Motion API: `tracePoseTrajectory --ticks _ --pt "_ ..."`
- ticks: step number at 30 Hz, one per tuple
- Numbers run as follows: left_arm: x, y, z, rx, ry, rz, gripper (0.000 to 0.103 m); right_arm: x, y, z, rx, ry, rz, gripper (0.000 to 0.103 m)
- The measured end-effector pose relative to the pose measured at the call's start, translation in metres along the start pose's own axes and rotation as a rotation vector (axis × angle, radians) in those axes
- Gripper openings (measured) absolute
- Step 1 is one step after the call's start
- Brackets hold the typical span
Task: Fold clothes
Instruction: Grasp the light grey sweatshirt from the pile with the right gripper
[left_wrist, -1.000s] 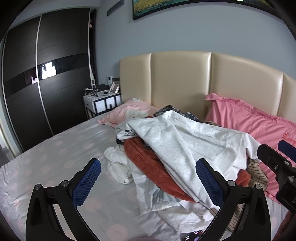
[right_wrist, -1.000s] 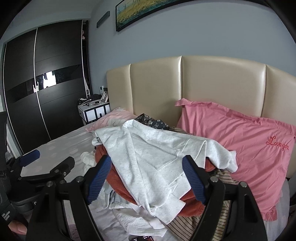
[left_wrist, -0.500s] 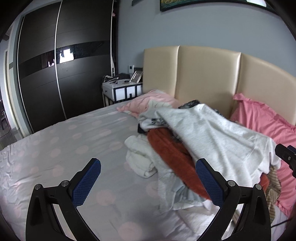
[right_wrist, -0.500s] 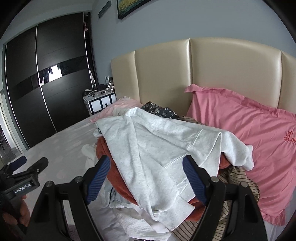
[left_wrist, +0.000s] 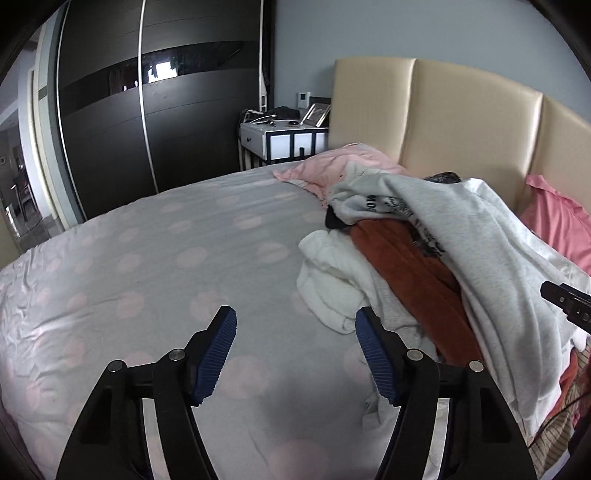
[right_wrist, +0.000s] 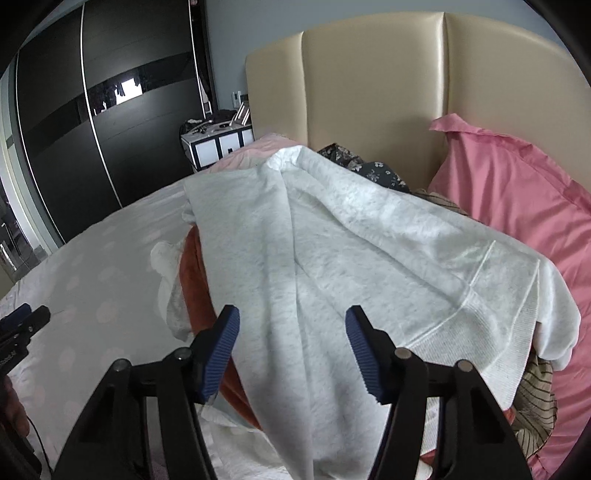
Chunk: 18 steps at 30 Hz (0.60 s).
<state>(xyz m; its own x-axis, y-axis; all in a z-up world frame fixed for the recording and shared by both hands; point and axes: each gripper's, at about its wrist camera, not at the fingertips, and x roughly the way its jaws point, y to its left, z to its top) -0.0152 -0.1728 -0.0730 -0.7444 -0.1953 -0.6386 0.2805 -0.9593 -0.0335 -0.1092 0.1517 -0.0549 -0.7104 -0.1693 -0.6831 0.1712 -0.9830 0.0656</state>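
A heap of clothes lies on the bed by the headboard. On top is a light grey sweatshirt (right_wrist: 332, 251) (left_wrist: 491, 240), over a rust-orange garment (left_wrist: 413, 273) (right_wrist: 192, 280) and a white bundle (left_wrist: 328, 280). My left gripper (left_wrist: 295, 354) hovers over bare sheet just left of the heap, its jaws closing with nothing between them. My right gripper (right_wrist: 291, 350) hangs over the sweatshirt's lower part, jaws closing, the grey cloth in the gap but the pads not pressing it. The right gripper's tip (left_wrist: 565, 306) shows at the left wrist view's right edge.
The bed sheet (left_wrist: 155, 266) is grey with pink dots. A pink pillow (right_wrist: 517, 206) leans on the beige headboard (right_wrist: 369, 92); a paler pink pillow (left_wrist: 343, 162) lies behind the heap. A white nightstand (left_wrist: 284, 140) and dark wardrobe (left_wrist: 159, 110) stand beyond. Striped cloth (right_wrist: 535, 398) lies low right.
Both grippers have come down and forward toward the bed and the heap, and both pairs of jaws have narrowed. The left view has swung left onto bare sheet.
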Motion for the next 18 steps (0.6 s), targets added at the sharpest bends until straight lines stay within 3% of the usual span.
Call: tracePoseTrajectory --ticks 6,8,9,12,18 --pt "0.025 0.024 -0.002 -0.041 0.078 0.02 0.069 0.048 0.004 0.006 -0.021 0.086 0.011 0.059" --pt "0.029 0.029 -0.003 -0.033 0.105 0.033 0.068 0.057 0.005 0.007 -0.009 0.103 0.016 0.045" --pt "0.031 0.032 -0.004 -0.028 0.119 0.041 0.068 0.06 0.006 0.008 -0.008 0.113 0.008 0.029" --pt "0.029 0.037 -0.01 0.011 0.119 0.083 0.068 0.061 0.011 0.012 -0.014 0.113 -0.003 0.014" --pt "0.008 0.057 -0.017 0.014 0.106 0.108 0.068 0.025 0.038 0.024 -0.115 0.029 -0.001 0.008"
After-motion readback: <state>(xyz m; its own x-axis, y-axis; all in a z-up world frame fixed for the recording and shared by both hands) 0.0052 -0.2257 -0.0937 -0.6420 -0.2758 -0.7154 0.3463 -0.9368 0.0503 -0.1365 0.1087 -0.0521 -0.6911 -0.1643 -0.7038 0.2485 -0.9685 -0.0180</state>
